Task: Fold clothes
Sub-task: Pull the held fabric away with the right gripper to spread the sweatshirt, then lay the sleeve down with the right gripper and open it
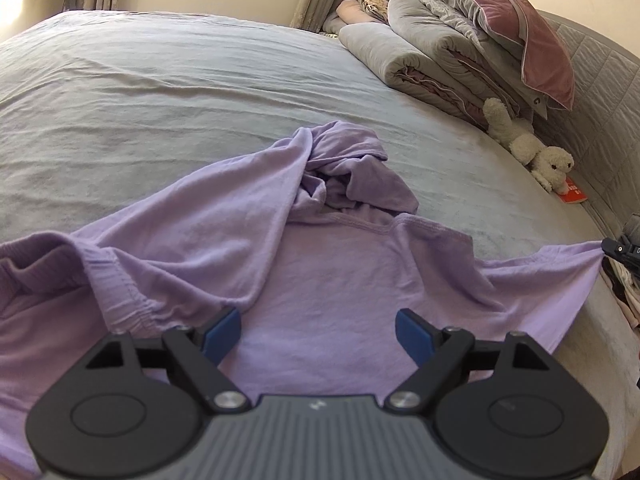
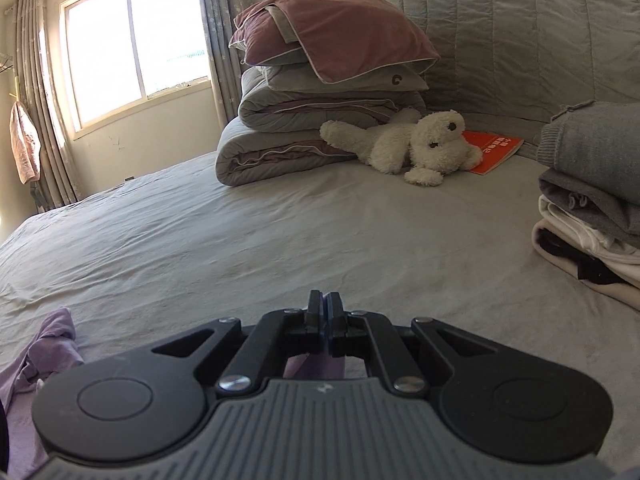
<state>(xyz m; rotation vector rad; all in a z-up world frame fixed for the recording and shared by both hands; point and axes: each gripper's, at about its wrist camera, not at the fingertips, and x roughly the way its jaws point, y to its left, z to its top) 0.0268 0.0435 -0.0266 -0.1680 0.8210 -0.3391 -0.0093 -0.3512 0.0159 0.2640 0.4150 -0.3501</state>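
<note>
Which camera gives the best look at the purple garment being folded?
The left wrist view: the purple garment lies spread across the bed below the open left gripper. The right wrist view shows only a bunched part at its lower left edge and a strip under the shut right gripper.

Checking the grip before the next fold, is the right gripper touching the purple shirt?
Touching. In the left wrist view the purple shirt is drawn into a taut point at the right gripper, whose jaws are shut on it.

Daylight floods in from the window (image 2: pixel 136 44) at far left, blown out to white glare. The bed (image 2: pixel 240 232) is evenly, softly lit. Both views are sharp, though fisheye curvature bends edges and darkens corners.
</note>
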